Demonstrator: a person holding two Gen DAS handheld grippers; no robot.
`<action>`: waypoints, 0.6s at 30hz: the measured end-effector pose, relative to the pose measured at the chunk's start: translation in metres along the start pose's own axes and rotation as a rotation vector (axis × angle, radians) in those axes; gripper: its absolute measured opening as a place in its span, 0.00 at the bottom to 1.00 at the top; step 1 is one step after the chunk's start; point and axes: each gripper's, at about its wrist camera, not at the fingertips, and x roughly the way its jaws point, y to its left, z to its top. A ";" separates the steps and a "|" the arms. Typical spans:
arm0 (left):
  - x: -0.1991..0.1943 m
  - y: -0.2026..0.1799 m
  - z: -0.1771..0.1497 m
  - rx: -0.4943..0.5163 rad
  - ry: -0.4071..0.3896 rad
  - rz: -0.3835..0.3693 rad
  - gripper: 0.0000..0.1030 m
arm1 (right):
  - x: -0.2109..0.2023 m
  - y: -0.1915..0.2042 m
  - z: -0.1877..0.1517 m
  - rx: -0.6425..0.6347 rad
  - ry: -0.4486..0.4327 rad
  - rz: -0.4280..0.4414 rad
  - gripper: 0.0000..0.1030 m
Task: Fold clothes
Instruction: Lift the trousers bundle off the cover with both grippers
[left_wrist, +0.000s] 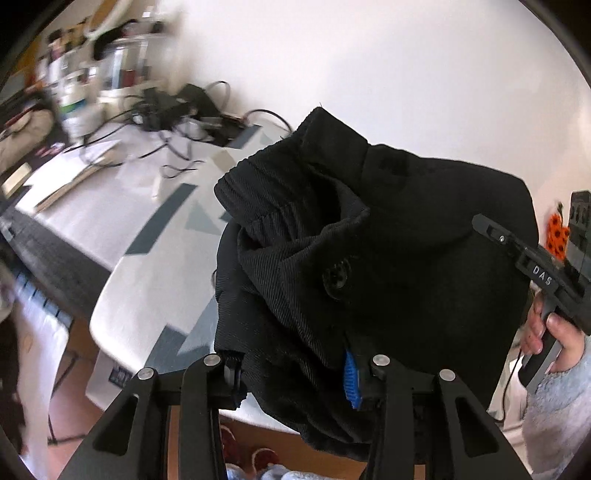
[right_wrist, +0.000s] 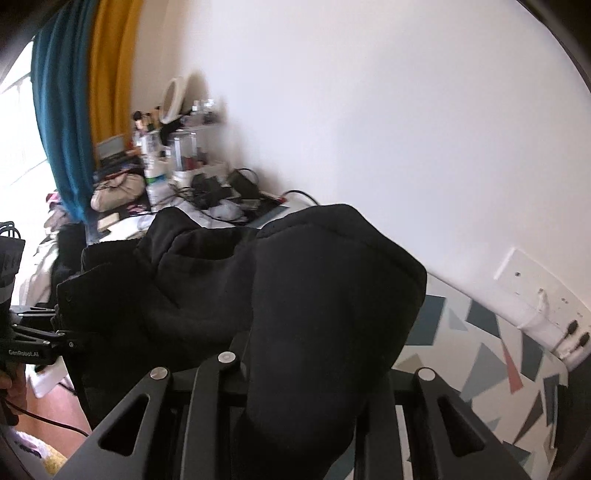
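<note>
We are gripping the black trousers (left_wrist: 369, 236) with both the left hand-held gripper (left_wrist: 295, 373) and right hand-held gripper (right_wrist: 306, 373), lifting them above the bench's (left_wrist: 147, 206) near edge.

Black tongs (left_wrist: 295, 373) with silver screws, blue pad; grey fleece sleeve (left_wrist: 561, 410)

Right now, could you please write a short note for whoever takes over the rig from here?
Left gripper: shut on the black trousers, at the buttoned waist end.
Right gripper: shut on the same trousers; fabric is draped over its fingers.
Trousers hang bunched between the two grippers, above the patterned table.
Done: garment is picked up by both grippers.
Left: no neat fold is visible yet; spread it flat on the table, then fold.
Cables clutter the far end of the table.
</note>
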 end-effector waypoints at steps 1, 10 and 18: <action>-0.011 -0.003 0.000 -0.005 -0.016 0.014 0.37 | -0.004 0.003 0.001 -0.012 -0.008 0.013 0.23; -0.101 -0.004 -0.007 -0.060 -0.218 0.184 0.37 | -0.024 0.053 0.042 -0.122 -0.141 0.170 0.23; -0.161 0.035 -0.045 -0.191 -0.284 0.287 0.37 | -0.021 0.130 0.065 -0.232 -0.174 0.315 0.23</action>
